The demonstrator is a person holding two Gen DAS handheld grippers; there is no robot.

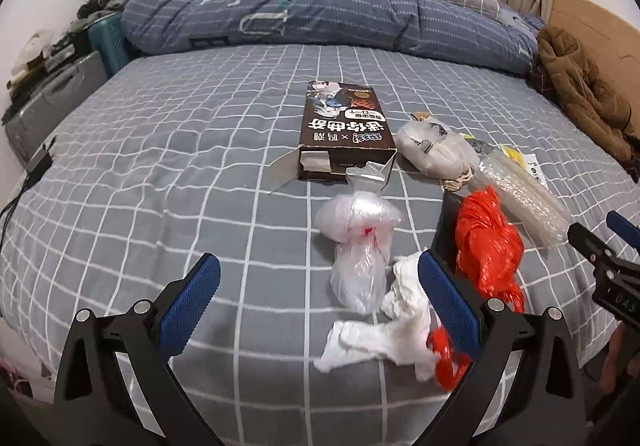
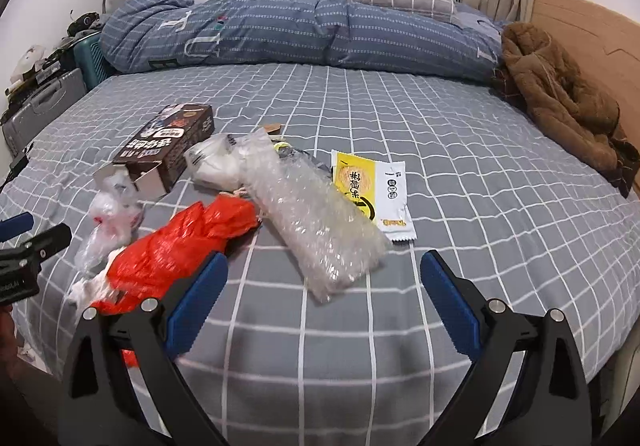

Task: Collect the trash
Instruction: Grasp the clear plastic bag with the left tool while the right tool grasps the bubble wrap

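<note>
Left gripper [image 1: 320,266] spread wide, empty, crumpled tissue [image 1: 384,330] lower centre. Right gripper [image 2: 324,266] gaping too, bubble wrap [image 2: 316,222] mid-frame, bare checked bedsheet [image 2: 480,174] open toward the right edge.

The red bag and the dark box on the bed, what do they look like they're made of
Red bag: thin glossy plastic film, judging by its crinkles and specular glints. Dark box: printed cardboard, seemingly, with a matte brown face and a pale bare inside on the open flap.
</note>
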